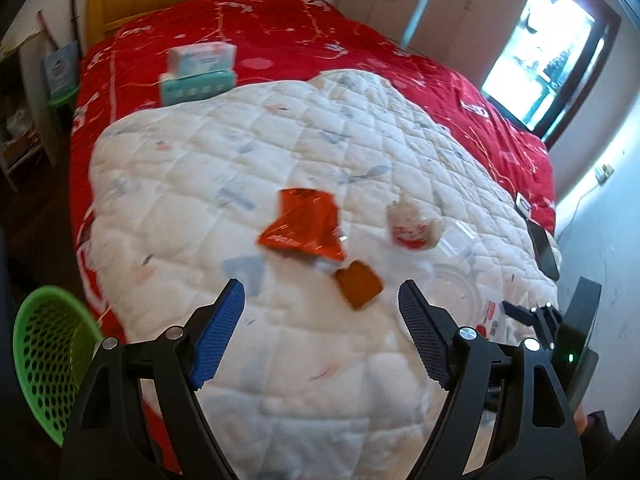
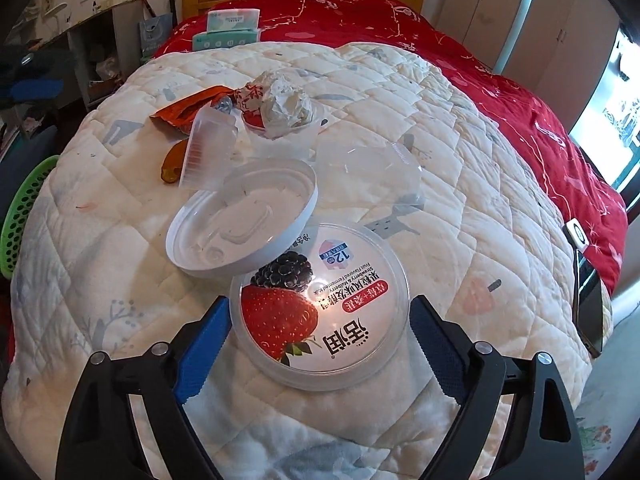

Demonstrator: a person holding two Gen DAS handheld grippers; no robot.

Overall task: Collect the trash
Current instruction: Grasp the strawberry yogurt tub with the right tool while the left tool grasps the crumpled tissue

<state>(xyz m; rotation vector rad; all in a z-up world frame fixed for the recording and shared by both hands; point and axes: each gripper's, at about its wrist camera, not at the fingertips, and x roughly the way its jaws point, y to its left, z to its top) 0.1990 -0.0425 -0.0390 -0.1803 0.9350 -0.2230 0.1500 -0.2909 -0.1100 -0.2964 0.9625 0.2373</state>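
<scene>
**Litter on the white quilt, both grippers spread wide**

The right wrist view shows what the left one barely catches: a round yogurt lid (image 2: pixel 320 304) with a strawberry and mulberry print lies flat on the white quilt (image 2: pixel 460 184), low in the frame between the parted fingers of the right gripper (image 2: pixel 318 334). The jaws are released and I cannot tell whether the blue pads touch the lid's rim. A white plastic lid (image 2: pixel 244 216) leans over its upper left edge, tilted. Behind that sit a clear ribbed cup (image 2: pixel 208 144), a clear tray (image 2: pixel 368 168) and a crumpled tissue wad (image 2: pixel 286 104) near upper centre.

The left wrist view, blurred, gives the snack litter instead: an orange wrapper (image 1: pixel 306 224) at frame centre, a small brown packet (image 1: pixel 358 284) just below it, and a red and white crumpled wrapper (image 1: pixel 414 226) to the right. The left gripper (image 1: pixel 320 330) hangs above the quilt, jaws released and empty, pointed at the brown packet. The right gripper shows at its lower right edge.

A green mesh basket (image 1: pixel 48 360) sits off the bed's side at lower left. The quilt drops away to a red bedspread (image 1: pixel 500 120) on the right; a phone (image 2: pixel 590 304) lies at that edge. Tissue packs (image 1: pixel 200 72) are stacked well beyond, upper left.
</scene>
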